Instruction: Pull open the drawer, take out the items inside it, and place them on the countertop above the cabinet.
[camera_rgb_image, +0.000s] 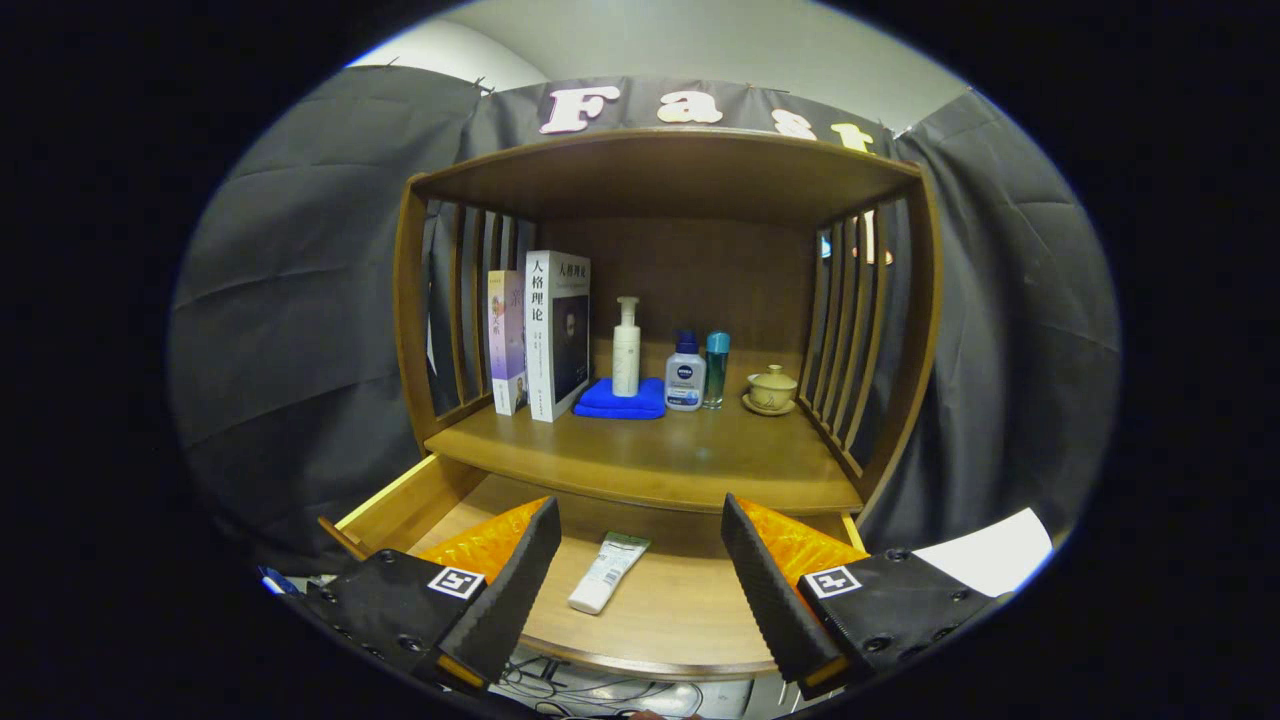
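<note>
The gripper has its two ribbed fingers spread wide apart, and they hold nothing. Between the fingers, a little ahead of them, lies one tube. It is long, flat and smooth, white with a green end, and it lies on its side on the bare wooden floor of the drawer. The drawer is pulled open; it is made of light, smooth wood and its front rim curves. Above the drawer is the countertop of the brown wooden cabinet, a flat shiny board with a roof board over it and thin wooden slats down both sides. Seven things stand on the countertop near the back wall. Two books stand upright side by side, one thin and pale, one thick and white. Beside them is one soft blue cloth, folded flat, and one tall white pump bottle stands on it. Just beside that are one short clear bottle with a blue cap and one thin teal bottle, close together. Apart from them sits one small round lidded cup on a saucer, pale yellow and shiny.
</note>
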